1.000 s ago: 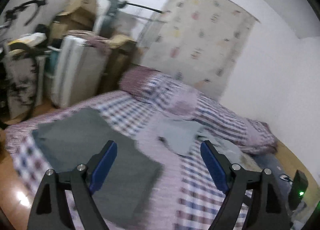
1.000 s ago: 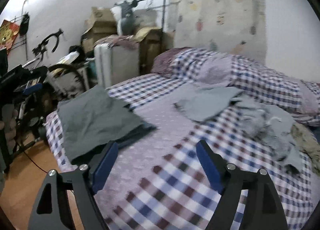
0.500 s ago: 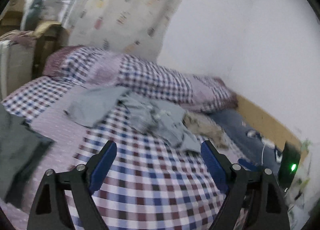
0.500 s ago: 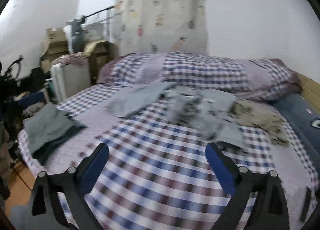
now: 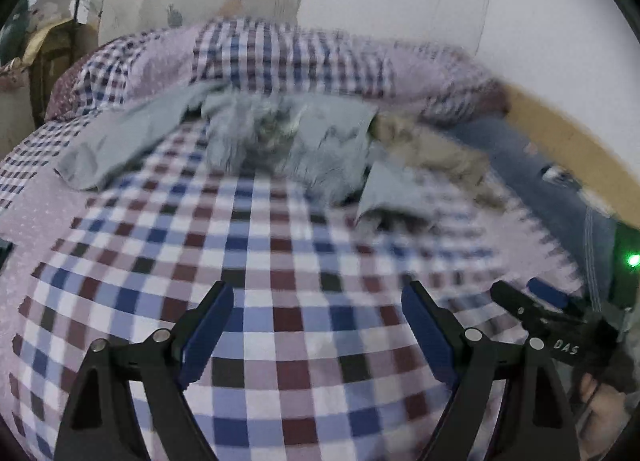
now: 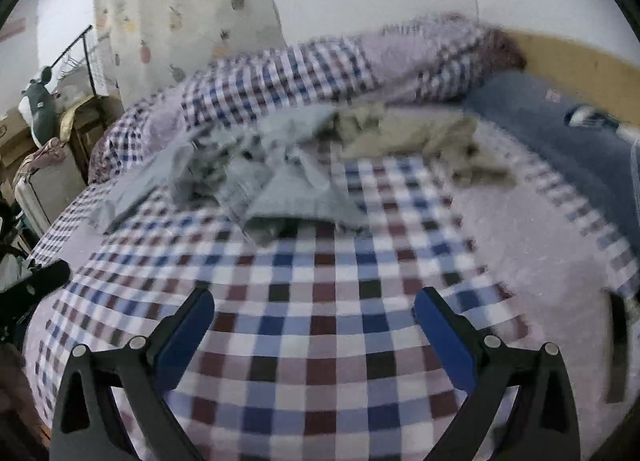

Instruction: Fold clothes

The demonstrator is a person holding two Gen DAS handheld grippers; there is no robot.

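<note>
Both hand-held grippers, left (image 5: 316, 325) and right (image 6: 314, 327), gape empty over checked bedspread (image 6: 320, 341). Crumpled grey garments (image 5: 288, 141) lie ahead, near pillows. Pick one loose edge, not the heap.

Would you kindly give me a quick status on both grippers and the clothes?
Left gripper and right gripper open, empty, over checked bedspread. Crumpled grey clothes and tan garment unfolded ahead by the pillows. Nothing in the way.

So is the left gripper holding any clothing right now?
No: the left gripper has open jaws over bare checked bedsheet, and the grey clothes lie farther ahead.
</note>
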